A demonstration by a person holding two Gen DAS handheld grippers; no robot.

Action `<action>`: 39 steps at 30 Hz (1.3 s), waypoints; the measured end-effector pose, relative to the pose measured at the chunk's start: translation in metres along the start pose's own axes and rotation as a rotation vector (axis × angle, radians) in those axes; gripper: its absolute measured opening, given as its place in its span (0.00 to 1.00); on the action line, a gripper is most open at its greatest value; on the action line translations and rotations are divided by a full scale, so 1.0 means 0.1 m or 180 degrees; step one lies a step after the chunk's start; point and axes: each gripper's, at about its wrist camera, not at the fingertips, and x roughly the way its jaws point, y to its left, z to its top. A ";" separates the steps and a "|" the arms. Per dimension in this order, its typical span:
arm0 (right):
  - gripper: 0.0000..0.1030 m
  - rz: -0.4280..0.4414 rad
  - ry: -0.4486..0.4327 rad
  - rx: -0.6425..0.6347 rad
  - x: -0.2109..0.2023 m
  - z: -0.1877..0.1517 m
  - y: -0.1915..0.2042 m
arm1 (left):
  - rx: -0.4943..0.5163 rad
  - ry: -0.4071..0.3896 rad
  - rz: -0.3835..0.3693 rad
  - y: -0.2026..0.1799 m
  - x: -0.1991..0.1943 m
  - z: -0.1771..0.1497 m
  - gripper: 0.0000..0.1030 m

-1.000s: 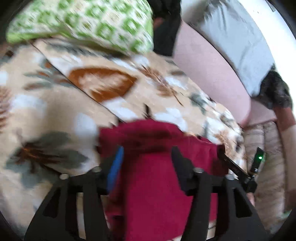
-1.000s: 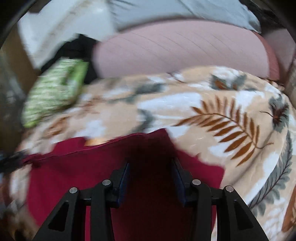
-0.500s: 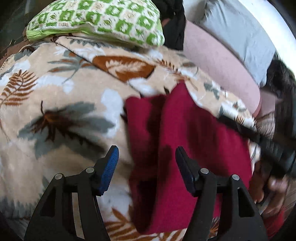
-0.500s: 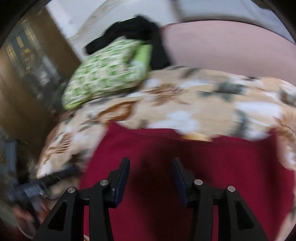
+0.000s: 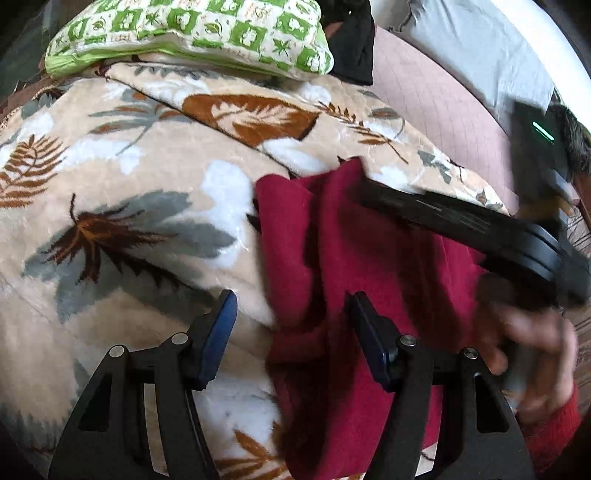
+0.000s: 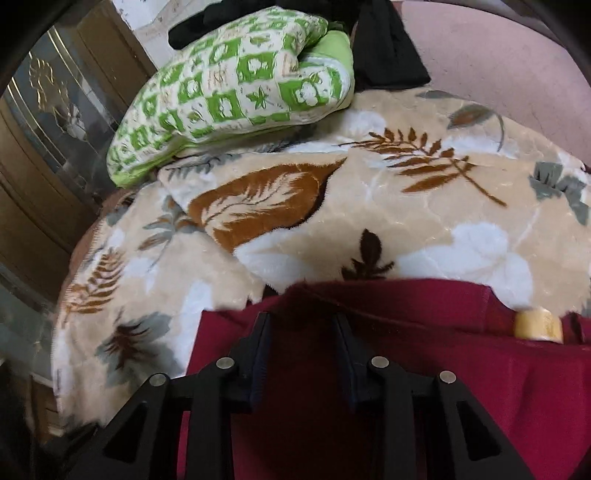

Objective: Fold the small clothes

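Note:
A dark red garment [image 5: 369, 295] lies folded on a beige leaf-print blanket [image 5: 129, 221]. My left gripper [image 5: 291, 306] is open and empty, with its right finger over the garment's left edge and its left finger over the blanket. My right gripper [image 6: 301, 325] is open and rests low over the garment [image 6: 406, 369] near its far edge, nothing between the fingers. In the left wrist view the right gripper [image 5: 461, 225] lies across the garment's far right side, blurred. A yellow tag [image 6: 539, 325] shows at the garment's edge.
A green-and-white patterned pillow [image 5: 192, 33] lies at the far end of the blanket, also in the right wrist view [image 6: 236, 85]. Black cloth [image 6: 384, 55] and a pink cushion [image 5: 436, 110] lie behind. A wooden glass-front cabinet [image 6: 48, 129] stands left.
Both grippers have let go of the red garment, which now lies folded on the blanket. The left gripper drew back and left; the right gripper swung left across the garment.

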 end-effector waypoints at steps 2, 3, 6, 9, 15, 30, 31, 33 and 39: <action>0.36 -0.0106 -0.0190 0.0031 -0.34 -0.08 -0.16 | -0.0001 -0.0010 -0.0009 -0.01 -0.02 0.00 0.62; 0.38 -0.0208 -0.0288 0.0047 -0.52 -0.14 -0.27 | -0.0006 -0.0011 -0.0011 -0.01 -0.02 0.01 0.62; 0.44 -0.0865 -0.0502 0.0141 -1.05 -0.31 -0.74 | -0.0008 -0.0011 -0.0029 -0.01 -0.03 0.01 0.62; 0.46 -0.1529 -0.0482 0.0335 -1.35 -0.45 -1.27 | 0.0032 -0.0042 -0.0020 -0.06 -0.04 0.00 0.62; 0.19 -0.1526 -0.0196 0.0592 -1.24 -0.53 -1.91 | 0.0158 -0.0013 0.0102 -0.15 0.08 -0.01 0.62; 0.16 -0.1704 -0.0503 0.0901 -1.53 -0.52 -1.73 | 0.0224 -0.0045 0.0178 -0.20 0.05 -0.03 0.62; 0.17 -0.1634 -0.0544 0.0871 -1.57 -0.51 -1.65 | 0.0228 -0.0046 0.0182 -0.20 0.05 -0.03 0.62; 0.19 -0.1511 -0.0563 0.0737 -1.58 -0.49 -1.44 | 0.0230 -0.0049 0.0186 -0.20 0.04 -0.04 0.62; 0.28 -0.0869 -0.0420 0.0268 -1.22 -0.41 -0.67 | 0.0202 -0.0077 0.0177 -0.17 -0.03 -0.05 0.62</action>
